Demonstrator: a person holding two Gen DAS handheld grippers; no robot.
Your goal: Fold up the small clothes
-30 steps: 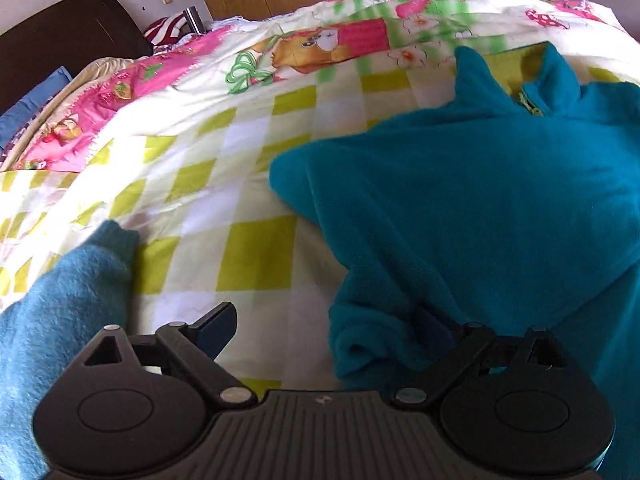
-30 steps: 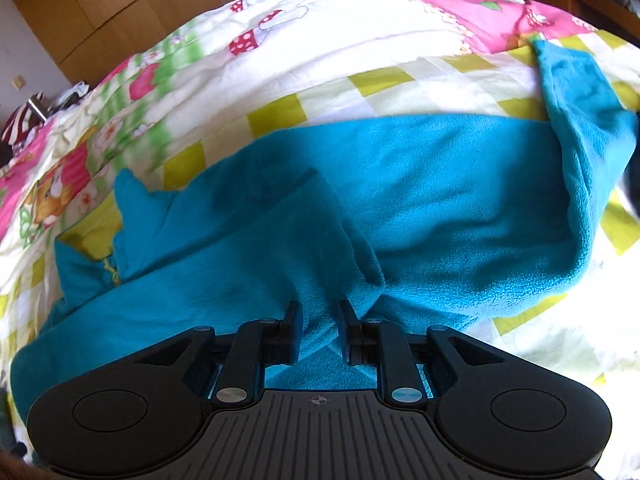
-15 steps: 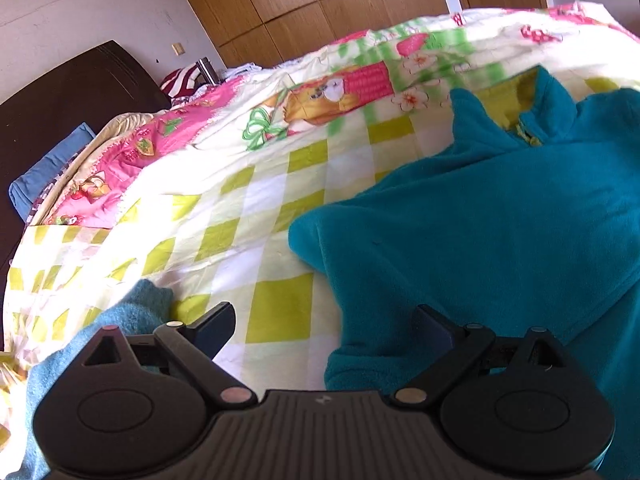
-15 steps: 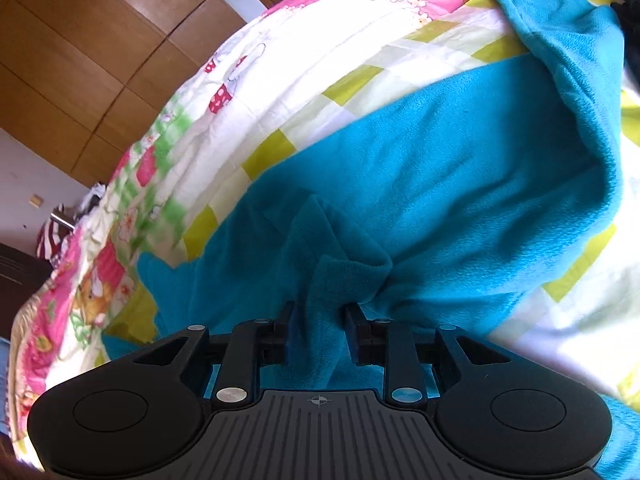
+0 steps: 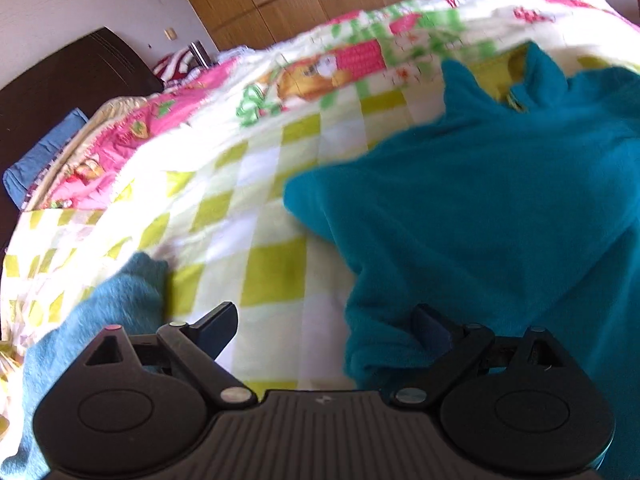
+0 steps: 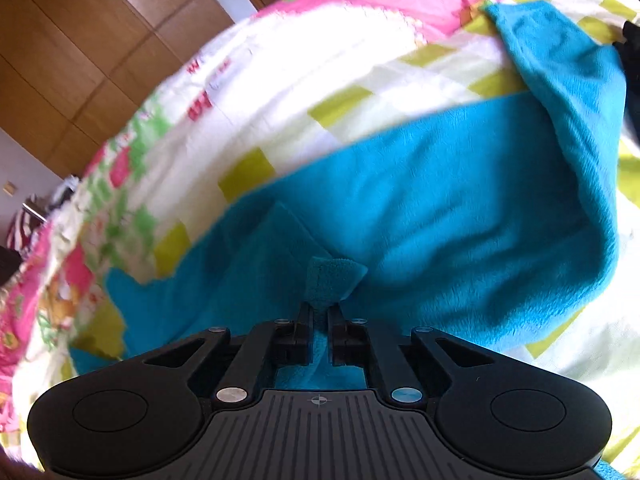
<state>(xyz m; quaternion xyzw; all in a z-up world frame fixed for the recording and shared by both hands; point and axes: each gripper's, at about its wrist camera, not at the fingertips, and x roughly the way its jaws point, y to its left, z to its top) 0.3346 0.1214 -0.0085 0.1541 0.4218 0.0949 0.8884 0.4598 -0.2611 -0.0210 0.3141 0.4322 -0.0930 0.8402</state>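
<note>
So the teal fleece [image 6: 460,208] is spread on the quilt [image 5: 248,216], and its long axis runs roughly sideways across the right camera, with a sleeve [image 6: 568,92] trailing off to the upper right. The right gripper [image 6: 319,316] is clamped on a bunched tab of fleece right at its tips, so that hand is clearly the one in contact. The left gripper [image 5: 324,328] is spread wide and holds nothing; the fleece edge sits against its right-hand finger [image 5: 430,326], with the body lying ahead and to the right. Count: one teal fleece, one lighter blue knit piece [image 5: 116,308] off left, one quilt, two grippers.
</note>
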